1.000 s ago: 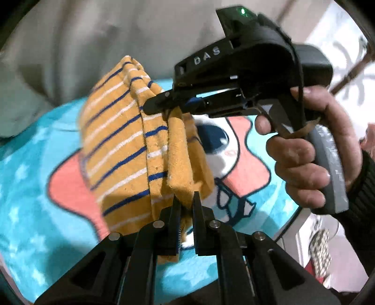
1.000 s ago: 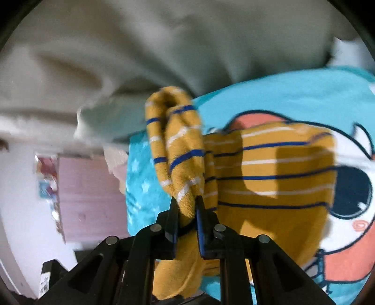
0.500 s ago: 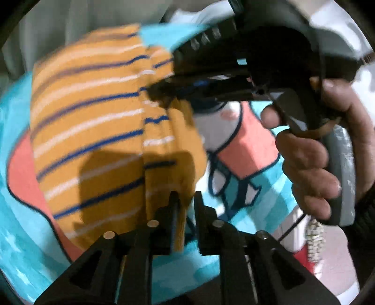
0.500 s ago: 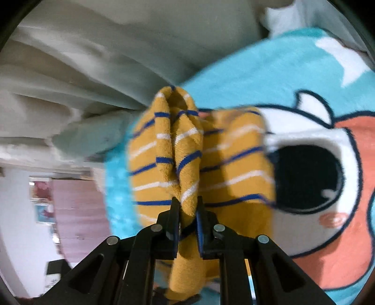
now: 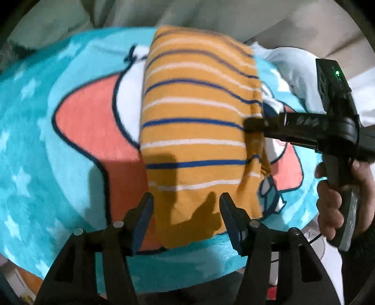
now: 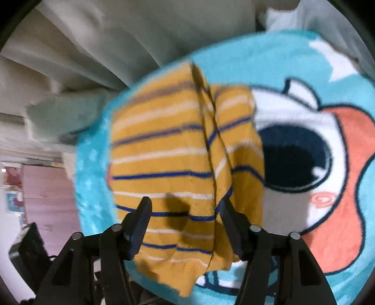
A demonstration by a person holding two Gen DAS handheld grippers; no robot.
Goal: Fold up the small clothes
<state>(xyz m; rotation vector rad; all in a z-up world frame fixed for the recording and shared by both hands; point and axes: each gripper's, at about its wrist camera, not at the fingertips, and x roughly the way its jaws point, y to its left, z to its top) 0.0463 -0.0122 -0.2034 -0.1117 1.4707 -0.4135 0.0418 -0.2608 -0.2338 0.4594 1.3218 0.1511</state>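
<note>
A small mustard garment (image 5: 196, 131) with blue and white stripes lies folded on a round turquoise cartoon mat (image 5: 46, 150). My left gripper (image 5: 186, 206) is open and empty, just above the garment's near edge. My right gripper (image 6: 184, 208) is open too, over the garment (image 6: 164, 164) near its folded seam. In the left wrist view the right gripper (image 5: 253, 122) reaches in from the right with its tip at the garment's right edge.
Pale grey-green bedding (image 5: 211, 16) lies behind the mat (image 6: 269, 61). A light blue cloth (image 5: 288, 61) sits at the mat's far right. The mat's edge drops off toward a room with a pink cabinet (image 6: 44, 194) at the left.
Both grippers let go of the garment and opened. The garment dropped from a hanging bunch to lie flat and folded on the mat.
</note>
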